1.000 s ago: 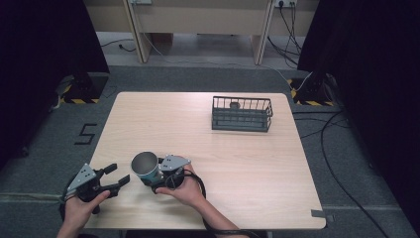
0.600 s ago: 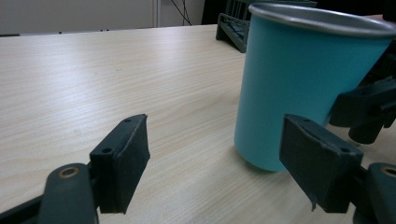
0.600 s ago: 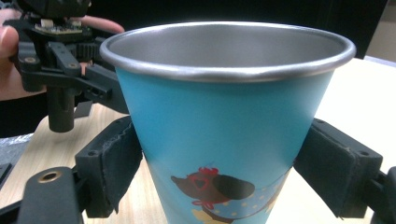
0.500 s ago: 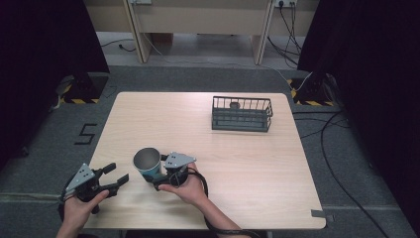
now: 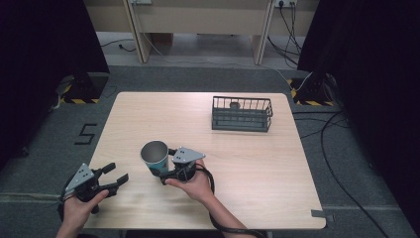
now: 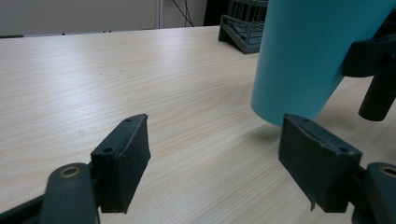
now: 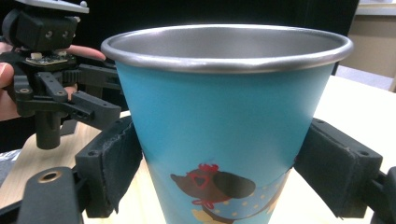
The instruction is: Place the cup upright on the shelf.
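We are clamping our right gripper on a teal metal cup, holding it near the table's seven o'clock edge. At its eight o'clock, our left gripper is hovering, jaws spread.

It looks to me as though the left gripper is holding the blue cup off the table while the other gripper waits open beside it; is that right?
Not quite: it is the right gripper that holds the blue cup, as the right gripper view shows, with both pads against the cup's sides. The left gripper is the one waiting open beside it. The rest stands.
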`<state>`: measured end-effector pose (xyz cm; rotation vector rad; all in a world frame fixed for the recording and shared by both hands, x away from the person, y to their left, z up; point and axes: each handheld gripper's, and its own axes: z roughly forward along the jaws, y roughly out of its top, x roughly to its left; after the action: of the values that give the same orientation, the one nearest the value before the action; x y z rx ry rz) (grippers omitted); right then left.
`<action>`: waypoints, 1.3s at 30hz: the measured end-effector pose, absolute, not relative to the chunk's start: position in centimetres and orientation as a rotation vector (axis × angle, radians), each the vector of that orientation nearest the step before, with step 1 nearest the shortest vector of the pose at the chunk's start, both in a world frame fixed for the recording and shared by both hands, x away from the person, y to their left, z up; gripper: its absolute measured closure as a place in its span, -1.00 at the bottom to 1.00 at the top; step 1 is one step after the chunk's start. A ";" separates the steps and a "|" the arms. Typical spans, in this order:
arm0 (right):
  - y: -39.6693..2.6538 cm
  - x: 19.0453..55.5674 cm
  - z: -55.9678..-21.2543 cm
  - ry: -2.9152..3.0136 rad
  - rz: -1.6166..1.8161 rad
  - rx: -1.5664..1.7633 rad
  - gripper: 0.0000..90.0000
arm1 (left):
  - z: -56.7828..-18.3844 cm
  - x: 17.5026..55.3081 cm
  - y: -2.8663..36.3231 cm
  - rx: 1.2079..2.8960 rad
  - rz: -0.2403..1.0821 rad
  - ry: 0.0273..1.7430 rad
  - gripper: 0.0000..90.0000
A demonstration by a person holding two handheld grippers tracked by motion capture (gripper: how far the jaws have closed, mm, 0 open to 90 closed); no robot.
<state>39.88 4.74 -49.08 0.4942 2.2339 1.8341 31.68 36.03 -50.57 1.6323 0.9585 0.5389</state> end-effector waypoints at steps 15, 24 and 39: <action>2.3 40.5 -47.8 2.180 1.806 0.540 -0.60 | -50.6 31.7 36.1 1.631 0.544 0.961 -0.47; 0.1 41.3 -46.8 2.121 1.799 0.582 -0.60 | -50.6 31.7 36.1 1.630 0.545 0.962 -0.47; -2.6 42.1 -46.2 2.059 1.770 0.655 -0.60 | -50.6 31.7 36.1 1.629 0.544 0.965 -0.47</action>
<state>42.06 -2.62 -46.16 0.6546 2.0590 1.7703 31.70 36.05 -50.59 1.6291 0.9649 0.5438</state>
